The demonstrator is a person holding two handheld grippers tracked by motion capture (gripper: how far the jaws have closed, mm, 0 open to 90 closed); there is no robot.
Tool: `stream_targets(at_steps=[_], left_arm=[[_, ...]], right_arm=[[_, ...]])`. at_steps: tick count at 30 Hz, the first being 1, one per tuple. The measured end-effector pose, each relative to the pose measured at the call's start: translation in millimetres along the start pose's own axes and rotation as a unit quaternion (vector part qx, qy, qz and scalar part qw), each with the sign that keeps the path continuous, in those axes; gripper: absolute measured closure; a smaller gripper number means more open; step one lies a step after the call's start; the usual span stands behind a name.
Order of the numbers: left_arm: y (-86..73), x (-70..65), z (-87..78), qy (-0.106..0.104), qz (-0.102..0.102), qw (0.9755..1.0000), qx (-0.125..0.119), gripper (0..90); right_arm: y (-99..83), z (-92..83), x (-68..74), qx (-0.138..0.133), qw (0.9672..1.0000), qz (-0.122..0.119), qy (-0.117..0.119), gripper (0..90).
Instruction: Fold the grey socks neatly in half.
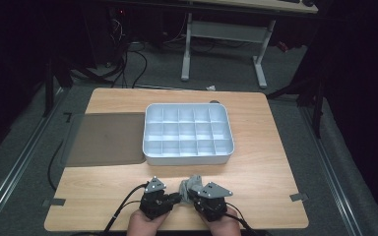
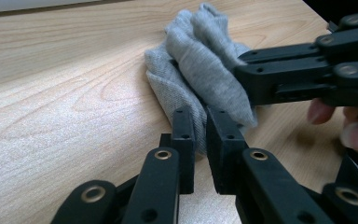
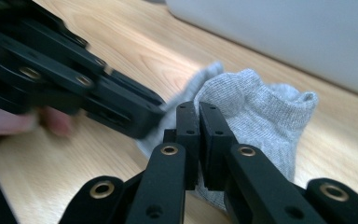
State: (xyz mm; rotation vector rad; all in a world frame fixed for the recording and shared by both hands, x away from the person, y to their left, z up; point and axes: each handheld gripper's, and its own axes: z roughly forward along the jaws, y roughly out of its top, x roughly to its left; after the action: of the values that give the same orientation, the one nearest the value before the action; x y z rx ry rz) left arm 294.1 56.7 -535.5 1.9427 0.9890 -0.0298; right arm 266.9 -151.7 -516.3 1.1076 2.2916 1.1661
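A bunched grey sock (image 1: 188, 185) lies on the wooden table (image 1: 266, 167), close to its front edge and between my two hands. My left gripper (image 1: 178, 198) reaches it from the left. In the left gripper view, this left gripper (image 2: 200, 128) is shut on a fold of the sock (image 2: 200, 65). My right gripper (image 1: 191, 195) comes in from the right. Its jaws (image 3: 198, 119) are pressed together on the sock's near edge (image 3: 256, 105). The two grippers meet at the sock, their tips almost touching.
A white tray (image 1: 189, 159) divided into several compartments sits at the table's middle, just beyond the sock; its wall (image 3: 284, 32) rises close behind. A dark flat lid (image 1: 106, 137) lies to the tray's left. A white desk frame (image 1: 261, 59) stands on the floor beyond.
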Motion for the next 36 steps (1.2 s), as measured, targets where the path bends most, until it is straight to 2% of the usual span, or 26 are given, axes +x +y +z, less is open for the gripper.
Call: stream_targets(at_steps=[1,4,11,15,21,23,28,29,30,31,33,36], left_arm=[[0.0,-0.2,0.1,0.0,0.0,1.0,0.0,81.6],[-0.1,-1.0,0.5,0.001,0.002,1.0,0.001,81.6],[0.1,-1.9,2.4,0.001,0.007,0.9999,0.01,81.1],[0.3,-2.7,3.4,0.004,0.01,0.9998,0.014,81.2],[0.6,-1.3,2.8,0.001,0.006,0.9999,0.015,78.4],[0.6,2.0,-0.3,-0.006,-0.005,1.0,0.006,77.4],[1.7,5.5,-6.6,0.001,-0.007,0.9999,-0.012,78.2],[3.6,4.3,-10.5,0.011,0.005,0.9996,-0.025,79.7],[3.6,4.3,-10.5,0.011,0.005,0.9996,-0.025,81.7],[7.4,1.1,-13.9,0.016,0.018,0.999,-0.039,83.7],[13.3,-4.0,-15.2,0.016,0.033,0.998,-0.051,85.1],[19.9,-9.7,-13.6,0.011,0.041,0.9972,-0.061,86.5]], right_arm=[[3.0,-1.4,2.7,-0.006,1.0,-0.006,0.005,88.1],[2.2,0.3,4.2,-0.001,0.9999,-0.009,0.008,88.0],[-6.1,4.7,4.3,0.01,0.9998,-0.005,0.014,87.8],[-5.9,2.9,5.9,0.004,0.9998,-0.006,0.018,87.8],[-8.0,5.7,5.4,0.012,0.9997,-0.007,0.02,87.8],[-8.1,6.7,5.8,0.018,0.9996,-0.008,0.02,87.7],[-8.8,7.9,7.2,0.02,0.9994,-0.015,0.022,87.6],[-8.8,8.0,7.3,0.022,0.9993,-0.017,0.024,87.5],[-8.8,8.0,7.3,0.022,0.9993,-0.017,0.024,87.5],[-9.1,7.8,7.7,0.023,0.9992,-0.019,0.025,87.6],[-9.0,7.9,7.9,0.024,0.9992,-0.02,0.025,87.6],[-8.9,8.1,8.0,0.025,0.9992,-0.02,0.025,87.5]])
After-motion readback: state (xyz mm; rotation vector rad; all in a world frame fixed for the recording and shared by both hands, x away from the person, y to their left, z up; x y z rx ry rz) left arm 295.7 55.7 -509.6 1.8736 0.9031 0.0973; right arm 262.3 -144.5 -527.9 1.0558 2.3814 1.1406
